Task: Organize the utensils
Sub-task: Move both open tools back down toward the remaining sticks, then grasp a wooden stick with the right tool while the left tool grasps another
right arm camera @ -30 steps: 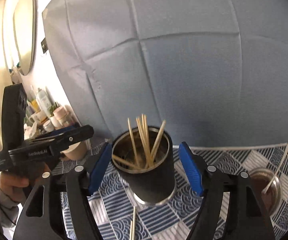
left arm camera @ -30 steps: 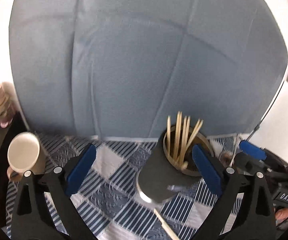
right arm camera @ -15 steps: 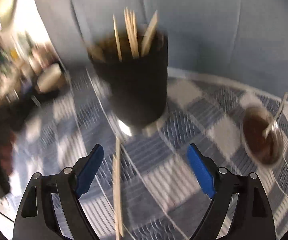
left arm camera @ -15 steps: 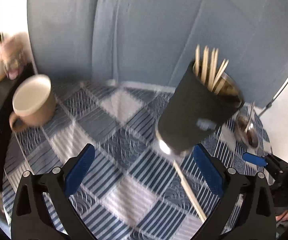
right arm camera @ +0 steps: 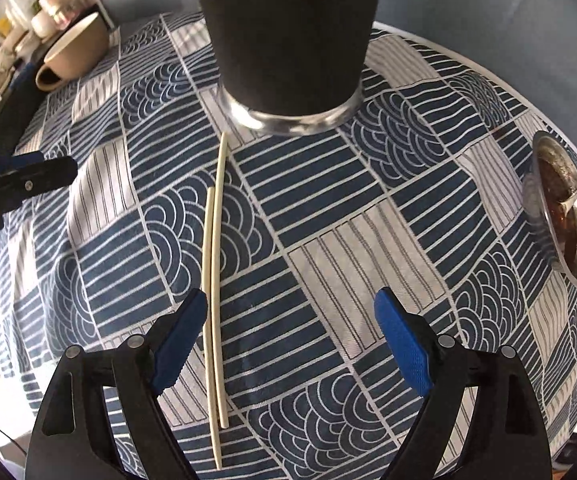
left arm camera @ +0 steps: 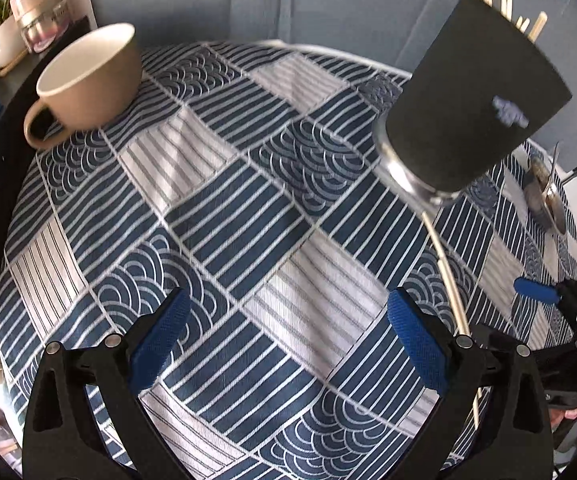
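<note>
Two pale chopsticks (right arm camera: 216, 264) lie side by side on the blue patterned tablecloth (right arm camera: 328, 208), in front of a black tumbler (right arm camera: 288, 32) with a steel base. The tumbler (left arm camera: 472, 100) holds several more chopsticks. My right gripper (right arm camera: 290, 332) hovers open over the cloth, pointing down, and the loose pair runs just inside its left finger, untouched. My left gripper (left arm camera: 288, 332) is also open with only cloth between its fingers. One loose chopstick (left arm camera: 448, 272) shows just past its right finger. Each gripper appears at the edge of the other's view.
A beige mug (left arm camera: 92, 76) stands at the far left of the table. A small steel bowl (right arm camera: 564, 208) with brown sauce and a spoon sits at the right edge. Jars and a plant crowd a shelf (left arm camera: 28, 12) beyond the mug.
Both grippers have tipped downward and sunk toward the cloth. The tumbler has slid to the top of both views, and the loose chopsticks now lie between the right fingers.
</note>
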`<state>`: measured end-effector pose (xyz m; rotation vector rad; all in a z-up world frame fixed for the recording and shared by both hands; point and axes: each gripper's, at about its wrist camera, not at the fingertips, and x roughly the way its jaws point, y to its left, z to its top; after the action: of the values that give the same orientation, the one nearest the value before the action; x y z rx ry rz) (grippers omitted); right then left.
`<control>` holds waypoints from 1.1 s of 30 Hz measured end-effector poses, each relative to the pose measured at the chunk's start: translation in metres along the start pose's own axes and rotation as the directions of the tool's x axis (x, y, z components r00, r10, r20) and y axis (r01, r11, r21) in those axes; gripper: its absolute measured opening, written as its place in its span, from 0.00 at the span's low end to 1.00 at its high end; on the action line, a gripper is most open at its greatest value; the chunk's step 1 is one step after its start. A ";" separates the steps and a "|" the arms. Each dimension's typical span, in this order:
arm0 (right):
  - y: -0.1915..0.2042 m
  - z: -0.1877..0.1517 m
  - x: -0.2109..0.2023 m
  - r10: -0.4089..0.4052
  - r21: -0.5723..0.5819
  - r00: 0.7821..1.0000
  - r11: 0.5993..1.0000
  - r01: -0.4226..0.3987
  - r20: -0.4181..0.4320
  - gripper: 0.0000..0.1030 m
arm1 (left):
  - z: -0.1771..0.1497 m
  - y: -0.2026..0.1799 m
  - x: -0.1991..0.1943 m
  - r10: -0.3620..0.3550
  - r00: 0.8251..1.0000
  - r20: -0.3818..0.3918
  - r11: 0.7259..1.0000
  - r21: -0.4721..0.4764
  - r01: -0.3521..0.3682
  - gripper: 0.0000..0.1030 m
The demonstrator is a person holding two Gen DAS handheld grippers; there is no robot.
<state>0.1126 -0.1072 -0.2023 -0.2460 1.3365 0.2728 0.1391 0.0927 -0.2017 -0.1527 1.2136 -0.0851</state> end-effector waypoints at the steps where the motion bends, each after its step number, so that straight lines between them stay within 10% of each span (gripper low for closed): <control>1: 0.001 -0.001 0.003 -0.016 -0.005 1.000 1.000 0.016 -0.013 0.79 | -0.002 0.000 0.001 0.003 1.000 -0.006 1.000 0.002 -0.003 0.94; 17: -0.002 -0.005 0.011 -0.061 -0.076 0.996 0.995 0.056 -0.067 0.82 | -0.015 -0.021 0.011 -0.003 0.998 -0.059 1.000 0.005 0.003 0.94; 33: -0.042 0.037 0.029 0.000 -0.118 0.982 0.993 -0.023 -0.191 0.82 | -0.029 -0.128 0.037 0.079 0.988 -0.129 0.973 0.224 -0.048 0.94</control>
<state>0.1663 -0.1331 -0.2221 -0.3732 1.5132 0.3469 0.1272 -0.0411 -0.2251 0.0874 1.3363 -0.1755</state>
